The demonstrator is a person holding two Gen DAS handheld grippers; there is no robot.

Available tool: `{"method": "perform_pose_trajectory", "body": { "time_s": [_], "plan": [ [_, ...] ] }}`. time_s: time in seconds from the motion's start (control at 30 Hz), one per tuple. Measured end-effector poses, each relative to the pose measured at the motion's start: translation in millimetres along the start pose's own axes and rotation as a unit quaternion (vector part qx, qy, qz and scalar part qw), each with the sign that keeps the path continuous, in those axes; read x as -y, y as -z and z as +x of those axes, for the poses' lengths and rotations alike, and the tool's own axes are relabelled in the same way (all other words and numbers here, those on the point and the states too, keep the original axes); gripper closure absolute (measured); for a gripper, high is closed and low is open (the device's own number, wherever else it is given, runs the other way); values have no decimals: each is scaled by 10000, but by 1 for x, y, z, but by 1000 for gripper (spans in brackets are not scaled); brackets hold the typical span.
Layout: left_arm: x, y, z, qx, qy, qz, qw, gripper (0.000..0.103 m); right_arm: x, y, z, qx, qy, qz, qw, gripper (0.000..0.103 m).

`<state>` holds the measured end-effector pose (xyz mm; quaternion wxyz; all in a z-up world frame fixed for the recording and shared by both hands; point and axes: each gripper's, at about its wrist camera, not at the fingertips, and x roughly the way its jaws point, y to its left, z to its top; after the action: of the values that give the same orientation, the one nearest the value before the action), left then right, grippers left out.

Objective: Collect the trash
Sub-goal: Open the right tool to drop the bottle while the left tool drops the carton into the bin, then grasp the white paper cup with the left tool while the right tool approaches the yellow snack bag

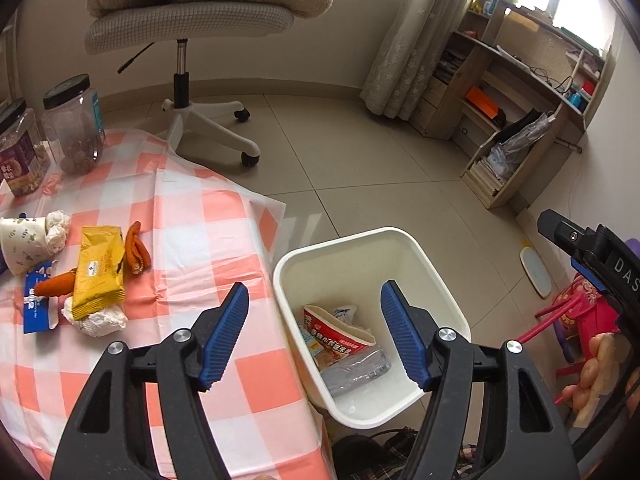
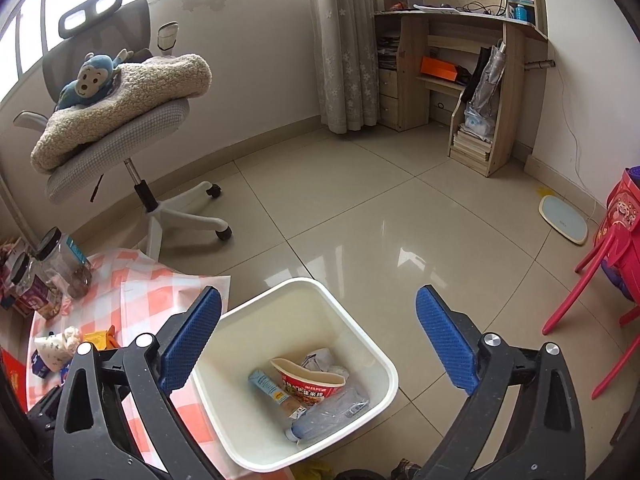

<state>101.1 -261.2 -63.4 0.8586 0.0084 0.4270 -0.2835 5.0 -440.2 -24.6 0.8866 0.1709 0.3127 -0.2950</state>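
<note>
Drop-off step looks complete: left gripper [image 1: 314, 334] and right gripper [image 2: 318, 338] both hang released and empty over the white plastic waste bin [image 1: 404, 236], which stands on the floor beside the tabletop's edge and holds a red noodle cup [image 1: 340, 336] and a crushed clear bottle [image 2: 328, 412].

Next move, judged: return to the checked tablecloth's [image 1: 192, 208] near-left part for the yellow snack wrapper [image 1: 100, 270].

Left view alone shows that wrapper fully, with orange peels [image 1: 138, 246] and crumpled tissues [image 1: 98, 320]; right view alone shows the blue tube [image 2: 268, 388].

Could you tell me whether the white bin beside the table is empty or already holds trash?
It holds trash. The bin contains a red noodle bowl, a crushed bottle and wrappers, filling only its bottom.
</note>
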Motion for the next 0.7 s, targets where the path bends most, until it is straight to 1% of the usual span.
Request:
{"method": "perform_pose_trajectory", "body": {
  "time_s": [0.13, 0.23, 0.3, 0.33, 0.4, 0.47, 0.7],
  "plan": [
    [-20, -5, -26, 374, -389, -122, 9985, 22, -24, 5, -8, 106, -89, -238, 9996, 7],
    [-34, -6, -42, 634, -867, -168, 9941, 17, -43, 9, -13, 206, -134, -453, 9987, 7],
    [-45, -7, -50, 715, -1069, -229, 9914, 15, -56, 12, -17, 284, -151, -598, 9977, 7],
    [-50, -6, -54, 767, -1150, -258, 9901, 12, -63, 14, -19, 315, -162, -672, 9971, 7],
    [-61, -5, -61, 862, -1389, -281, 9861, 11, -77, 18, -22, 361, -191, -814, 9958, 7],
    [-72, -2, -67, 875, -1649, -319, 9819, 11, -91, 22, -24, 382, -236, -942, 9945, 7],
    [-129, 6, -86, 827, -1992, -686, 9741, 11, -141, 36, -26, 232, -533, -1250, 9904, 7]
  ]
}}
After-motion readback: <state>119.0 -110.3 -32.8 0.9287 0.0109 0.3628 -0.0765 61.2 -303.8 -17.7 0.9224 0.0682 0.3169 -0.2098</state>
